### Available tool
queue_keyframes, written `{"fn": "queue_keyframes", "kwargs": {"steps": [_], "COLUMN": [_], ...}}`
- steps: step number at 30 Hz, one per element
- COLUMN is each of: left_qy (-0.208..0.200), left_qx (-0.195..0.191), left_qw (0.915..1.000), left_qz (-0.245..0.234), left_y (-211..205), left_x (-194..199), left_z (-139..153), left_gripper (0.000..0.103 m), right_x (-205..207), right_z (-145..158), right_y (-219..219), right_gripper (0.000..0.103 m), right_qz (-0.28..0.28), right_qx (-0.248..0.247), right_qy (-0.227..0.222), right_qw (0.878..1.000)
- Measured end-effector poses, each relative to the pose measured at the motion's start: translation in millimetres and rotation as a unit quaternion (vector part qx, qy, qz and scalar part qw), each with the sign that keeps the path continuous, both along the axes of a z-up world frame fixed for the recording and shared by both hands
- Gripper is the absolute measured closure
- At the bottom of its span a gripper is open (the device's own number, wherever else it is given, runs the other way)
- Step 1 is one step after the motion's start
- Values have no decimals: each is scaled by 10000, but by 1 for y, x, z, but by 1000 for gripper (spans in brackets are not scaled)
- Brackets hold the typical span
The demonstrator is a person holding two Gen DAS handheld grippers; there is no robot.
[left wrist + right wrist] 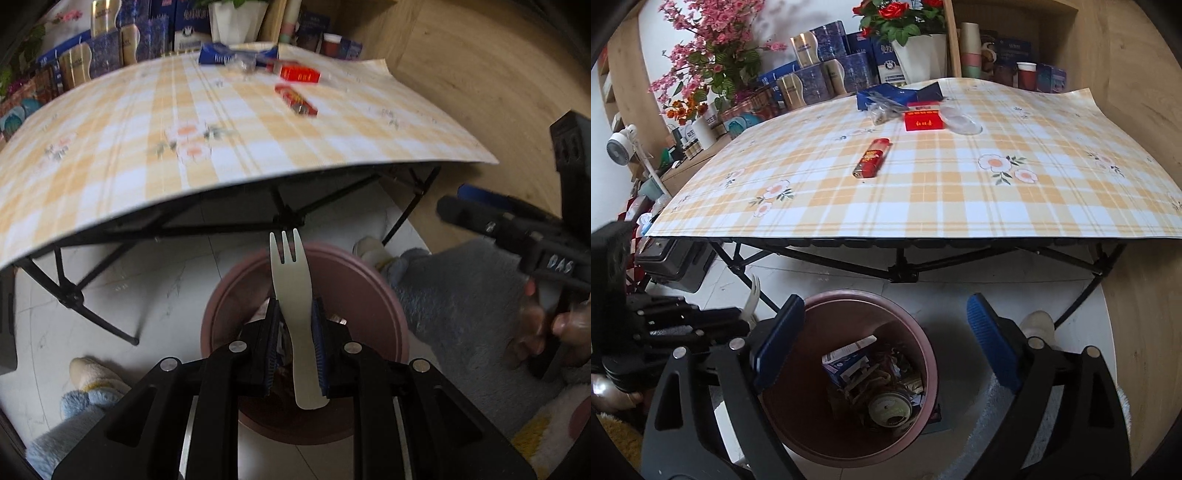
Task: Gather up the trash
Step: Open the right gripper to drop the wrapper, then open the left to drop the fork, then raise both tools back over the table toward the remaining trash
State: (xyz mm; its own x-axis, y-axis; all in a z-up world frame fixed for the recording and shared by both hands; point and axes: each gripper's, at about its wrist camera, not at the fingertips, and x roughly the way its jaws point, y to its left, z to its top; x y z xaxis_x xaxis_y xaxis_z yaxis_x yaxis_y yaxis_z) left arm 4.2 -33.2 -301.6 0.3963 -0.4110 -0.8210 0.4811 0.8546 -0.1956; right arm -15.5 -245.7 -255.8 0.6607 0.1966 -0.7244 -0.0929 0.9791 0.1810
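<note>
Two grippers above a pink bin [925,354] on pale floor tiles, before a plaid-clothed table [960,192]. Bin round, deep, part-filled: carton, wrappers, a can lid. Left gripper [295,343] clenched on a fork [291,314], grasping it by the handle, tines up, right over the bin's mouth. Fork pale cream, flat, three-tined, with a rounded handle end. Right gripper [882,341] released, jaws spread wide, nothing between. On the table: red box [923,120], red lighter [872,158].
</note>
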Motion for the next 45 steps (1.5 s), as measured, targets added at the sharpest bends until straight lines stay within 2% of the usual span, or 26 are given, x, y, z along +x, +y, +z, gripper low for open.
{"fn": "queue_keyframes", "kwargs": {"steps": [5, 9, 11, 12, 13, 15, 16, 18, 24, 28, 33, 36, 45], "left_qy": [200, 165, 86, 24, -48, -147, -174, -228, -416, -702, -1215, -1530, -1790], "left_qx": [-36, -15, -41, -53, -64, -60, -48, -28, -60, -160, -220, -263, -258], "left_qw": [9998, 9999, 10000, 10000, 10000, 9998, 9998, 9994, 9969, 9925, 9830, 9750, 9608], "left_qz": [81, 30, 5, 14, 36, 90, 128, 240, 666, 986, 1359, 1588, 2103], "left_y": [2, -1, -2, -2, -2, -1, -1, 1, 14, 27, 40, 48, 59], "left_x": [6, 4, 2, 1, 0, -1, 0, 0, 5, 9, 17, 21, 54], "left_z": [-10, -9, -5, -3, 0, 4, 5, 7, 21, 41, 73, 93, 130], "left_gripper": [85, 85, 71, 51, 38, 31, 23, 14, 8, 6, 6, 6, 6], "right_x": [-1, -1, -1, -1, -2, -2, -2, -2, 1, 8, 21, 32, 66], "right_z": [-1, -2, -2, -2, -2, -2, -2, -2, 4, 14, 32, 46, 77], "right_y": [0, -1, -1, 0, 0, 1, 1, 2, -3, -12, -18, -19, -29], "right_gripper": [13, 12, 10, 9, 8, 6, 6, 6, 6, 6, 6, 6, 6], "right_qz": [-7, -25, -14, -12, -1, 17, 25, 45, -78, -197, -133, -128, 154], "right_qx": [-39, -24, -29, -34, -47, -59, -70, -66, -33, 118, 103, -102, -348], "right_qy": [7, 40, 30, 23, 16, 20, 30, 58, 67, 55, -12, -81, -405], "right_qw": [10000, 10000, 10000, 10000, 10000, 10000, 10000, 10000, 9999, 9997, 9999, 9998, 9985]}}
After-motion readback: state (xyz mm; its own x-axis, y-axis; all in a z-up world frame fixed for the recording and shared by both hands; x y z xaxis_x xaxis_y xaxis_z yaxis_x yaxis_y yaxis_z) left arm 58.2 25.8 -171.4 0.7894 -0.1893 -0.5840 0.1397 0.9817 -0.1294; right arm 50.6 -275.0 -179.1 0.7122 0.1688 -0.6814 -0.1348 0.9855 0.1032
